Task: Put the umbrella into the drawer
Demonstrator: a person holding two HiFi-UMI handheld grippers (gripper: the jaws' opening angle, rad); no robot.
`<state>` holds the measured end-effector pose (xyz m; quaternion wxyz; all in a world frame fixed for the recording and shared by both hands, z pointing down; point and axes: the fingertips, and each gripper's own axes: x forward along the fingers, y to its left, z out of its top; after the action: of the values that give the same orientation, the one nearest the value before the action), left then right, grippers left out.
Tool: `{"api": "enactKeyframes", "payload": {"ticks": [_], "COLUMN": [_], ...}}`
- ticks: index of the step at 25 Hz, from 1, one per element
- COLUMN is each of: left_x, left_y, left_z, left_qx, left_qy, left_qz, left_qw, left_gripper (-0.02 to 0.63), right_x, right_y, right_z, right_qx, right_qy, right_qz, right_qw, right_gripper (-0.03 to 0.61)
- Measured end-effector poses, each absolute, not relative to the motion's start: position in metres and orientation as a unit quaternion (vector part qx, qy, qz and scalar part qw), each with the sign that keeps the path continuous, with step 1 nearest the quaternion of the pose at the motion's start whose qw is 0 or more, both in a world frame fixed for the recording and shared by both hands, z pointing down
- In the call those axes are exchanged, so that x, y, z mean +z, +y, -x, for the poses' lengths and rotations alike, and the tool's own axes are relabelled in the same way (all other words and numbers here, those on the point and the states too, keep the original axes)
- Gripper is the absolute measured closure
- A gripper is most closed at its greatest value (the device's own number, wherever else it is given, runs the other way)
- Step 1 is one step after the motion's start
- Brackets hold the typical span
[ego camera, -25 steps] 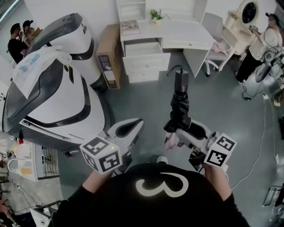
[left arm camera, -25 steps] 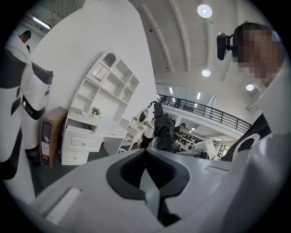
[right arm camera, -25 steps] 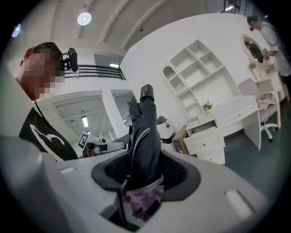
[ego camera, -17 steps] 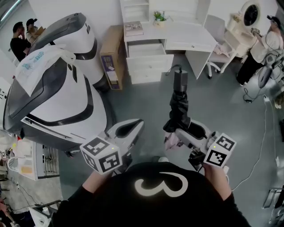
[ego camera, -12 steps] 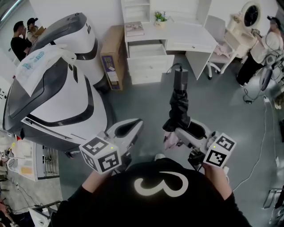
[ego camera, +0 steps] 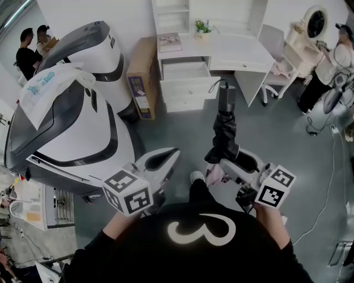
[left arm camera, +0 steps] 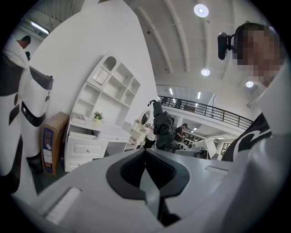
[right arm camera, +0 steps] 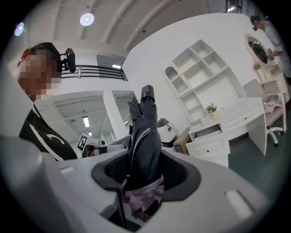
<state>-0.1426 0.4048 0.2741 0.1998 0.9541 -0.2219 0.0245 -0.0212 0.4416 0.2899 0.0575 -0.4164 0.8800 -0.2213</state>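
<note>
umbrella [ego camera: 223,128] in right gripper [ego camera: 219,163], long axis twd open drawer [ego camera: 185,69].

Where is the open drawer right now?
Head view, top centre: the open drawer sits in the white desk, right of the cardboard box, beyond the umbrella.

Round ceiling lamps [left arm camera: 200,10] light the hall evenly and brightly, with soft shadows. Both gripper views bend strongly toward dark rounded corners, and their near foreground is blurred.
</note>
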Motion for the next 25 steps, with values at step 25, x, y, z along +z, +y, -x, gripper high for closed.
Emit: {"api": "enactKeyframes", "payload": {"ticks": [25], "left_x": [0.315], "left_y": [0.091], "left_z": [-0.008], "left_qx": [0.067], "left_qy": [-0.283], "left_qz": [-0.924], "left_qw": [0.247], "left_gripper": [0.606], "right_x": [0.343], "right_y": [0.127], "right_z": [-0.127], "right_qx": [-0.283], "right_qy": [0.887], "right_qz": [0.365], "right_qw": [0.016], "right_gripper": [0.379]}}
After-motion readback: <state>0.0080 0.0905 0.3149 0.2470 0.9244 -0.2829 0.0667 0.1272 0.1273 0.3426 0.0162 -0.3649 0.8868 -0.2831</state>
